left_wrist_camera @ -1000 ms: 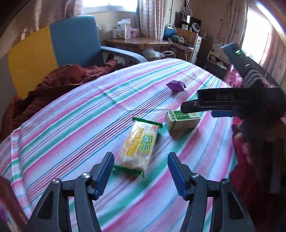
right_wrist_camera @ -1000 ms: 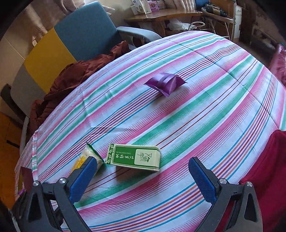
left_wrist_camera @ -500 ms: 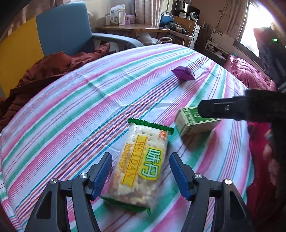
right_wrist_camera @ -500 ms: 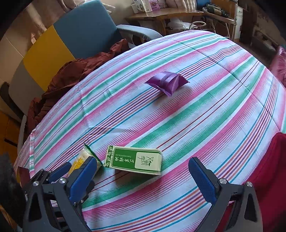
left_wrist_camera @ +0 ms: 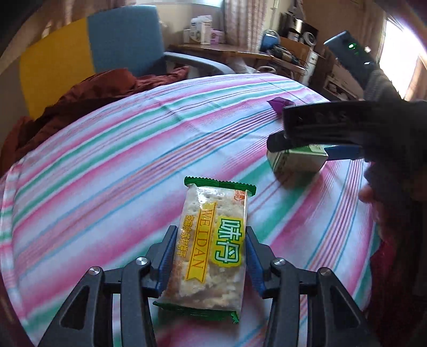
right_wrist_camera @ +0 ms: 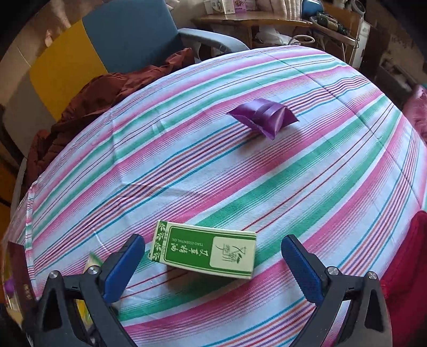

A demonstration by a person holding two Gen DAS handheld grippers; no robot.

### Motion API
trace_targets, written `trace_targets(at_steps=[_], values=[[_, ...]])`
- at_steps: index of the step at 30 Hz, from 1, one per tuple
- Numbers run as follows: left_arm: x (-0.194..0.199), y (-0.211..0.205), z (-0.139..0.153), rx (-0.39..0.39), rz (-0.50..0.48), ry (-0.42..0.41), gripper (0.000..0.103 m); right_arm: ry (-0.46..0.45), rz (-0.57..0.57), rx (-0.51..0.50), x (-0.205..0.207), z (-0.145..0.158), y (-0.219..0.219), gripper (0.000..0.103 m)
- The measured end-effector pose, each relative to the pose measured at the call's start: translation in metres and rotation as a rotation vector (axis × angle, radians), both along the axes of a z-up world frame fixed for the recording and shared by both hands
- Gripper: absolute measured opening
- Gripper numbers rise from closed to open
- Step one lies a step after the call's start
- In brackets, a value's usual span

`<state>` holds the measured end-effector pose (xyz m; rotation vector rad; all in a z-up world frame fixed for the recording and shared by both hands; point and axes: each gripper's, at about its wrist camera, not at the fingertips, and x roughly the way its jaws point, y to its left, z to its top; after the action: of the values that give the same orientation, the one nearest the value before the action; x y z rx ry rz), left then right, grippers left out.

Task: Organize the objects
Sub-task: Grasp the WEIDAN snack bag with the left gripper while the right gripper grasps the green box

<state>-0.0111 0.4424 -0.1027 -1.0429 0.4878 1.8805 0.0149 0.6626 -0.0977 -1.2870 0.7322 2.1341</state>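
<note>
A cracker packet [left_wrist_camera: 213, 245] with green ends and a yellow "WEIDAN" label lies on the striped tablecloth [left_wrist_camera: 106, 173]. My left gripper [left_wrist_camera: 210, 256] is shut on its sides. A green and white box [right_wrist_camera: 204, 249] lies flat on the cloth between the blue pads of my open right gripper [right_wrist_camera: 213, 256], which hovers over it; the box also shows in the left wrist view [left_wrist_camera: 296, 161], partly under the right gripper's body. A purple pouch [right_wrist_camera: 263, 117] lies further back on the cloth.
A blue and yellow armchair [right_wrist_camera: 112, 48] with a dark red garment [right_wrist_camera: 106, 96] stands behind the table. A cluttered wooden desk [right_wrist_camera: 253, 20] is at the back. A red cloth [right_wrist_camera: 408, 253] hangs at the table's right edge. A dark box edge [right_wrist_camera: 18, 275] shows at far left.
My left gripper moved forward over the cracker packet and closed on its sides. My right gripper moved closer to the green box and stays open.
</note>
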Motion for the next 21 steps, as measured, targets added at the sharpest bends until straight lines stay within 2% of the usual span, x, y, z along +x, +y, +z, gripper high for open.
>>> trace_targets(at_steps=[3, 4, 5, 7, 9, 14, 21], values=[[0.005, -0.013, 0.001, 0.004, 0.02, 0.005, 0.048, -0.028, 0.021, 0.008, -0.005, -0.005, -0.002, 0.097], [0.007, -0.017, 0.001, 0.003, 0.026, 0.009, 0.048, -0.045, 0.032, 0.035, -0.007, -0.004, -0.005, 0.084], [0.008, -0.022, 0.001, 0.001, 0.035, 0.012, 0.048, -0.056, 0.054, 0.065, -0.008, -0.002, -0.009, 0.076], [0.011, -0.032, 0.003, 0.0, 0.058, 0.012, 0.048, -0.025, 0.065, 0.025, -0.006, 0.001, -0.011, 0.076], [0.012, -0.042, 0.003, 0.005, 0.079, 0.011, 0.048, -0.004, 0.105, 0.025, -0.008, 0.006, -0.016, 0.076], [0.019, -0.07, 0.009, 0.003, 0.156, 0.013, 0.048, 0.001, 0.314, 0.066, -0.022, 0.012, -0.059, 0.076], [0.031, -0.11, 0.047, 0.052, 0.231, 0.073, 0.048, 0.005, 0.489, 0.095, -0.029, 0.012, -0.104, 0.076]])
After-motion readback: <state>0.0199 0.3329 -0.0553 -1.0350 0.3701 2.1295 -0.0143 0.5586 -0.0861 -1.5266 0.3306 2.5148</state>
